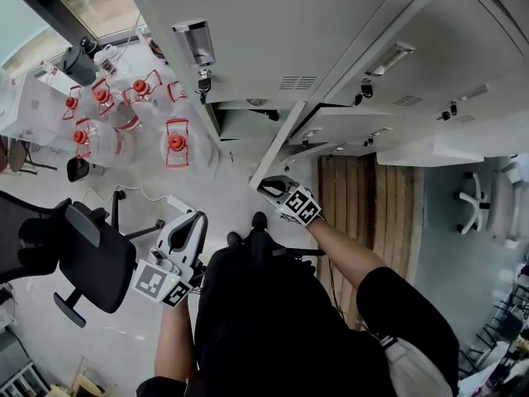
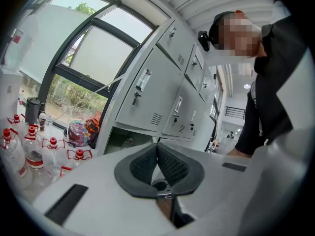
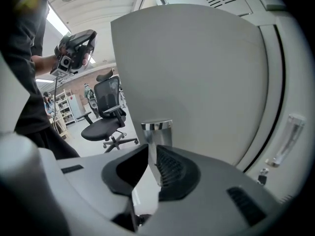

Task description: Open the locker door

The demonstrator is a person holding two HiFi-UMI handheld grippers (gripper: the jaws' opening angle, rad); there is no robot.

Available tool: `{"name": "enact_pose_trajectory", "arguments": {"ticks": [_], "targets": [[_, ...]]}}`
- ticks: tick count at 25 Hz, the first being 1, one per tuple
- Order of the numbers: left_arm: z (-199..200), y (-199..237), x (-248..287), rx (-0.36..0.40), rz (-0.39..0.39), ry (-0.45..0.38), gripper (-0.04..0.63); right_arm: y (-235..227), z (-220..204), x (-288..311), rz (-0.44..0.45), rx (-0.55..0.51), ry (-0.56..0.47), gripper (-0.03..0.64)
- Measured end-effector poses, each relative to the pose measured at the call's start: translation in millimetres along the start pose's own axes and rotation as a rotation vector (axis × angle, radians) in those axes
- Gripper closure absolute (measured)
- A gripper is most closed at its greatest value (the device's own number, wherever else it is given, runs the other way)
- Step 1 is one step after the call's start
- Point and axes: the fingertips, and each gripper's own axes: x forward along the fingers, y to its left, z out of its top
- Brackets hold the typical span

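At the bank of pale grey lockers (image 1: pixel 273 23) we stand with a gripper in each hand. Our right gripper (image 3: pixel 152 147) is up at the locker door (image 3: pixel 197 73), which stands open, turned out from the locker front toward us. In the head view the door shows edge-on as a pale strip running down to that gripper. The door's chrome handle (image 3: pixel 156 131) sits between the right jaws. Those jaws are a little apart: the handle lies close along one pad and we see a slim gap at the other, so we read no firm pinch. Beside the door the opened compartment (image 1: pixel 248 126) shows its inside, below the closed upper row.

Our left gripper (image 2: pixel 157 146) is held low and to the left, well apart from the door, pointing roughly level toward the lockers. Its jaws are pressed together at the tips with nothing between them.

On the floor to the left, near the window (image 2: pixel 83 68), stand clear water bottles (image 1: pixel 175 143) with red caps. A black office chair (image 1: pixel 91 259) is just beside the left gripper in the head view.
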Motion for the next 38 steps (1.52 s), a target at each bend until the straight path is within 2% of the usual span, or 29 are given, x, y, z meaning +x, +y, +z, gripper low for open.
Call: {"name": "enact_pose_trajectory", "arguments": {"ticks": [9, 13, 29, 33, 38], "targets": [[-11.5, 4.0, -10.9, -0.023, 0.009, 0.012, 0.58, 4.8, 5.2, 7.0, 0.064, -0.059, -0.014, 0.512], [-12.7, 5.1, -15.7, -0.029, 0.016, 0.011, 0.58, 3.5, 13.5, 7.2, 0.062, -0.082, -0.049, 0.516], [-18.3, 6.6, -52.0, -0.031, -0.004, 0.012, 0.58, 8.0, 9.3, 0.1, 0.016, -0.04, -0.006, 0.522], [-26.0, 1.2, -58.4, -0.028, -0.013, 0.03, 0.58, 8.8, 3.9, -5.2, 0.04, -0.044, -0.009, 0.522], [-35.7, -11.8, -54.5, -0.029, 0.014, 0.026, 0.58, 8.6, -0.3, -11.6, 0.101, -0.099, -0.001, 0.523]]}}
